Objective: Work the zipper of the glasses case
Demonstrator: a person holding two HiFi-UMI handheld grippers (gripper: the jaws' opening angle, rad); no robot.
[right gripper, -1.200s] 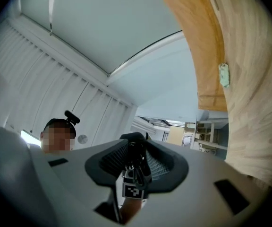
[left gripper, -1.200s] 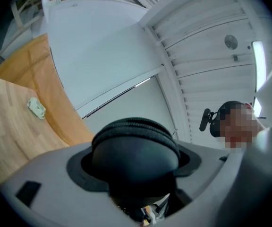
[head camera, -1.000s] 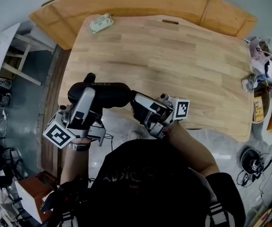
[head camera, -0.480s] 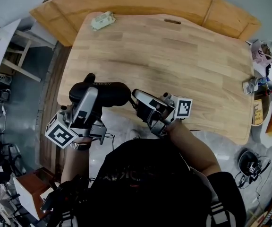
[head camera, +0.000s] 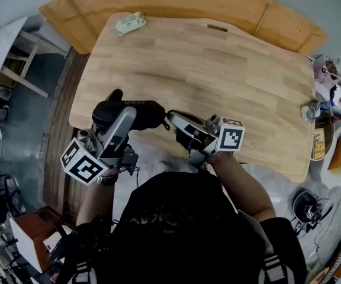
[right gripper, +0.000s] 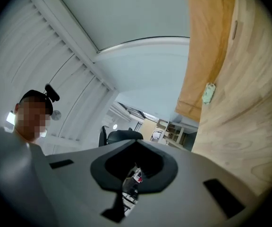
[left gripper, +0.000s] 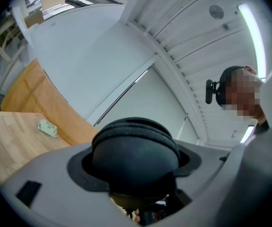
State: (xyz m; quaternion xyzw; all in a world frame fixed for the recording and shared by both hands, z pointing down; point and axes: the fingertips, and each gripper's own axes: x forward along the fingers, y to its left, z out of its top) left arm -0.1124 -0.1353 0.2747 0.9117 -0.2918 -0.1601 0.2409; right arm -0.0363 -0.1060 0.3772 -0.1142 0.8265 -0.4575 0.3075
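Observation:
My left gripper [head camera: 125, 116] is shut on a black glasses case [head camera: 147, 113] and holds it above the near edge of the wooden table [head camera: 218, 64]. In the left gripper view the case's rounded end [left gripper: 135, 152] fills the space between the jaws, and its zipper seam [left gripper: 135, 123] arcs over the top. My right gripper [head camera: 172, 118] sits at the case's right end with its jaws together. In the right gripper view [right gripper: 133, 168] the pads meet and no case shows. Whether the zipper pull is pinched between them is hidden.
A small pale green object [head camera: 129, 22] lies at the table's far left corner, also seen in the left gripper view [left gripper: 47, 128]. A second wooden board [head camera: 158, 2] lies behind the table. Clutter [head camera: 330, 70] stands off the right edge.
The left gripper has rolled, so its marker cube now sits lower and faces the camera more. The right gripper has sunk slightly at the case's right end. The case stays in the left gripper.

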